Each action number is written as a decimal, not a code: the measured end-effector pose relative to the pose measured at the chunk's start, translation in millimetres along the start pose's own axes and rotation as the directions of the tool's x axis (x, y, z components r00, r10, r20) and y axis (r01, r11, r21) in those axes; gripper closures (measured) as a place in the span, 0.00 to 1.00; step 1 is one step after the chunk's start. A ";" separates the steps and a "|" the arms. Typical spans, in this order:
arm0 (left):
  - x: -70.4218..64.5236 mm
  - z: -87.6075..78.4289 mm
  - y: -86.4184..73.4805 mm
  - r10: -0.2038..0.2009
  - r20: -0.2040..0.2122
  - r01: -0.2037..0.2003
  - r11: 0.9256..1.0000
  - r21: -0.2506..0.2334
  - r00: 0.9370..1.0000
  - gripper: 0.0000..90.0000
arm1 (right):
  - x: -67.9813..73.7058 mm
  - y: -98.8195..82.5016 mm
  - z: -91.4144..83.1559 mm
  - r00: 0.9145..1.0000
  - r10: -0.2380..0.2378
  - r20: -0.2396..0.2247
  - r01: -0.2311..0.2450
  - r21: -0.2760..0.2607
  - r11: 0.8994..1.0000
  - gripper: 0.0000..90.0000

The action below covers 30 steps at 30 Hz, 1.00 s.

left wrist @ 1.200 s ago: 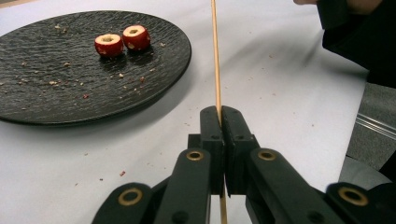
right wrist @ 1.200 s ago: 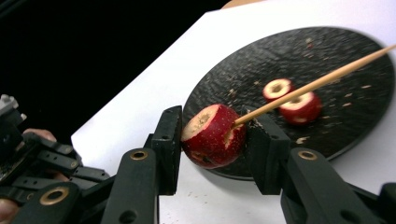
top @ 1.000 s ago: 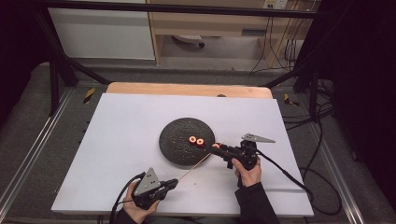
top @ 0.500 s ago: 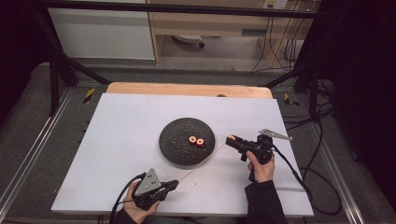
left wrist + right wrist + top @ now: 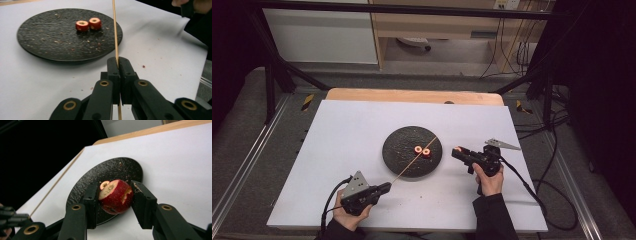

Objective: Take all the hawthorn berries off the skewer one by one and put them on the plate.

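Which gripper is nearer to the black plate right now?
Right. The right gripper, shut on a red fruit piece, sits just off the rim of the black plate. The left gripper, clamping a wooden skewer, is farther back toward the table's near edge.

We note a white tabletop (image 5: 337,150) with a wooden far edge (image 5: 412,96), 2 metal rails (image 5: 247,160) flanking it, and cables (image 5: 512,55) beyond.

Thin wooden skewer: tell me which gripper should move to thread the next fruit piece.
Probably the right gripper: it is shut on a red cored fruit piece beside the round black plate. The left gripper clamps the thin wooden skewer, so it should likely just steady it.
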<state>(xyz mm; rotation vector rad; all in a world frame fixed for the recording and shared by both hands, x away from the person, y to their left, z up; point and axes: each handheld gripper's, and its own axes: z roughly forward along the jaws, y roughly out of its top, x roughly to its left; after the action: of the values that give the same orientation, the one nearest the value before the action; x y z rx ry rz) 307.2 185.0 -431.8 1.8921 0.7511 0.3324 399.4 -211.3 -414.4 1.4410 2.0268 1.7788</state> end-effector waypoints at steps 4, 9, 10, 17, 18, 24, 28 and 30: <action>7.7 -3.1 0.7 -0.022 -0.022 0.022 1.000 -0.009 1.000 0.98 | 6.7 -1.8 9.0 1.000 -0.023 -0.004 0.023 0.026 0.999 0.67; 13.9 -5.4 0.9 -0.037 -0.043 0.036 0.999 -0.015 0.998 0.98 | 22.5 -1.2 29.8 0.999 -0.048 -0.015 0.049 0.061 0.997 0.67; 14.7 -5.6 0.9 -0.039 -0.046 0.038 0.999 -0.018 0.998 0.98 | 25.4 -0.8 33.9 0.998 -0.056 -0.016 0.057 0.065 0.996 0.67; 19.2 -6.9 0.4 -0.048 -0.062 0.047 0.999 -0.017 0.997 0.98 | 41.4 -3.8 71.9 0.996 -0.084 -0.018 0.085 0.125 0.988 0.67; 19.2 -6.9 0.4 -0.048 -0.062 0.047 0.999 -0.017 0.997 0.98 | 41.4 -3.8 71.9 0.996 -0.084 -0.018 0.085 0.125 0.988 0.67; 21.1 -6.3 0.2 -0.051 -0.070 0.050 0.999 -0.015 0.996 0.98 | 45.3 -13.9 100.0 0.996 -0.093 -0.004 0.093 0.183 0.979 0.67; 21.3 -5.2 0.0 -0.049 -0.072 0.049 0.999 -0.010 0.996 0.98 | 42.8 -23.3 109.2 0.994 -0.112 0.004 0.108 0.211 0.971 0.67; 21.2 -4.7 0.0 -0.047 -0.073 0.047 0.999 -0.007 0.996 0.98 | 41.5 -26.7 111.8 0.993 -0.120 0.013 0.114 0.224 0.968 0.67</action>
<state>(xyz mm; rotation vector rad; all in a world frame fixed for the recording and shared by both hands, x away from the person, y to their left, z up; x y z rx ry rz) 320.9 201.8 -432.0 1.8620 0.8417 0.3756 428.5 -98.6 -451.5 1.3563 2.3073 1.5202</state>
